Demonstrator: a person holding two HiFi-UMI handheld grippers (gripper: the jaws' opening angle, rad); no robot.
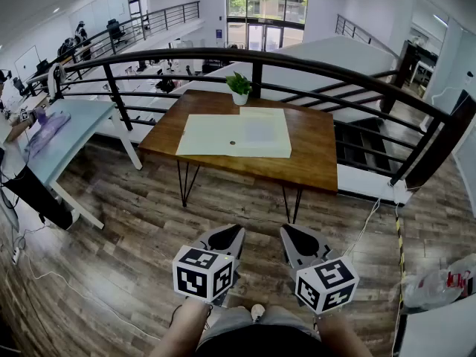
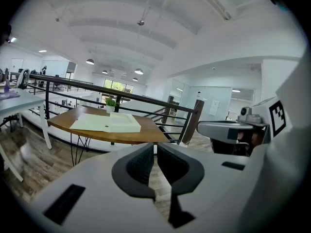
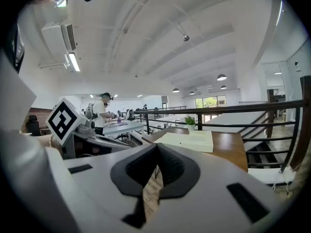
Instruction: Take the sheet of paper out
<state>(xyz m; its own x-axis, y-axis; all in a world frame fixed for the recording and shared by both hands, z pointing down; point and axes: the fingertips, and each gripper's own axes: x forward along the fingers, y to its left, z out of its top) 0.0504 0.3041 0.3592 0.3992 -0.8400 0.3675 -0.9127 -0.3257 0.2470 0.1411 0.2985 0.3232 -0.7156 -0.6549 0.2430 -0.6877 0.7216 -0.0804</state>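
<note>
- Left gripper [image 1: 225,238]: jaws drawn together with only a thin slit between the pads, and nothing held. It is over the floor [image 1: 149,222], well short of the table's [image 1: 312,151] near edge.
- Right gripper [image 1: 300,239]: jaws also together and empty. It is just beside the left one, equally far from the table.
- Each gripper carries a cube [image 1: 202,272] printed with black-and-white square marker patterns.
- Paper [image 1: 216,136]: a pale sheet lying flat on the middle of the table, with a whiter rectangle in its right half. It is well apart from both grippers.
- Plant [image 1: 239,88]: a small white pot at the table's far edge, just beyond the paper.
- Railing [image 1: 335,69]: dark bars running behind the table.
- Desk [image 1: 71,125]: white, to the table's left.
</note>
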